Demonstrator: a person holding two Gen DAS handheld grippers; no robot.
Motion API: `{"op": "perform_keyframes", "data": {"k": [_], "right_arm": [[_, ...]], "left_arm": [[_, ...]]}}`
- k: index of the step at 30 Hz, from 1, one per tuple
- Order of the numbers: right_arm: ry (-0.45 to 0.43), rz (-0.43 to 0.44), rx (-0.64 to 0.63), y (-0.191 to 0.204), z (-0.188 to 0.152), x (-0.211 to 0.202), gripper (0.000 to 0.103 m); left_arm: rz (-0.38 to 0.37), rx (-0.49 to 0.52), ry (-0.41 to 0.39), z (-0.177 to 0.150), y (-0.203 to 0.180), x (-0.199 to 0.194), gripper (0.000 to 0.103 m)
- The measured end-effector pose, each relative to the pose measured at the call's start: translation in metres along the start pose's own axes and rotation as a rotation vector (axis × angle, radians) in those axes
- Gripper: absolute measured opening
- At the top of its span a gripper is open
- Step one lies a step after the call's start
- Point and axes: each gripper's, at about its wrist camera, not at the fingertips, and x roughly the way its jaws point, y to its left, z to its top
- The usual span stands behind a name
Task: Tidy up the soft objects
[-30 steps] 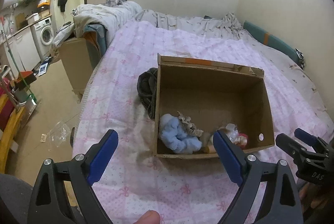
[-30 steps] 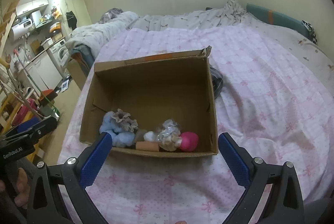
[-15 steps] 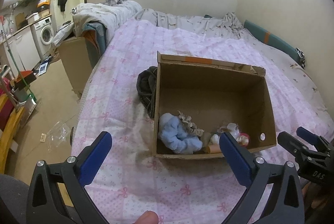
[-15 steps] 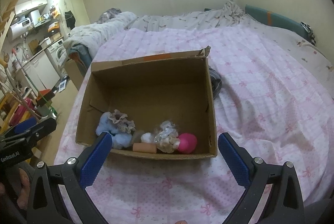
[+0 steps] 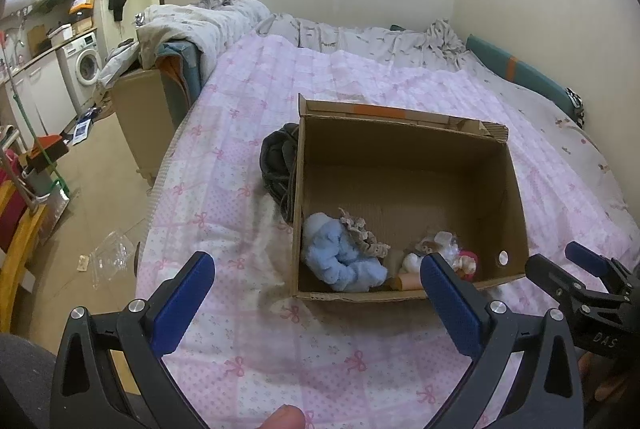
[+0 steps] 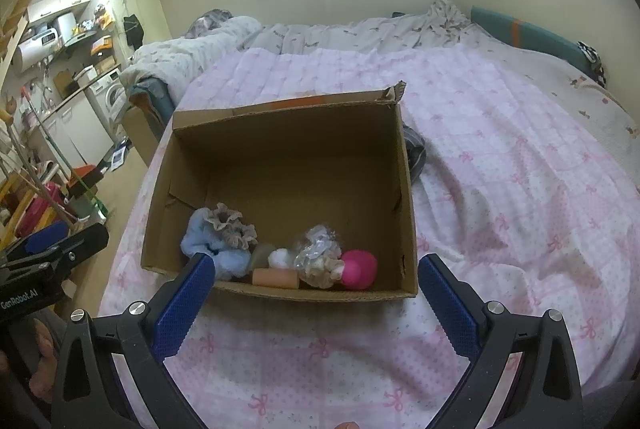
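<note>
Both grippers hang above the near edge of the bed [image 6: 520, 157], short of the cardboard box [image 6: 288, 165] that rests on the pink bow-print quilt. The left gripper [image 5: 316, 293] has just been opening and its jaws now stand wide apart with nothing between them; the right gripper [image 6: 316, 289] likewise has its jaws spread and empty. The soft objects lie inside the box, bunched along its near wall: a blue fluffy piece [image 6: 212, 245] at the left, a beige ruffled scrunchie [image 6: 232, 225] resting on it, a peach cylinder [image 6: 275, 277], a small white ball [image 6: 280, 257], a clear crinkled wrapper [image 6: 318, 249] and a pink ball [image 6: 359, 269] toward the right. A dark garment [image 5: 278, 165] lies on the quilt against the box's outer side wall, outside it. Judgement: the small items appear already collected, and the garment looks like the remaining candidate. To do the step well, approach it from the open quilt side, pinch a thick fold, not a loose edge, lift clear of the box rim before crossing over, and release into the empty far half so the small items are not buried. Legible writing: "GenRobot.AI" on the left gripper body as seen from the right wrist view; "DAS" on the right gripper body as seen from the left wrist view. No print on the box can be read
</note>
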Motion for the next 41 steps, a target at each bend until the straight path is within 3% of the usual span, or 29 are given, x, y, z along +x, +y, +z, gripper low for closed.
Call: {"op": "perform_keyframes", "data": {"k": [41], "right_arm": [[-0.007, -0.001, -0.007, -0.0007, 0.0023, -0.0006, 0.103]], "left_arm": [[-0.025, 0.009, 0.024, -0.0071, -0.004, 0.0028, 0.103]]}}
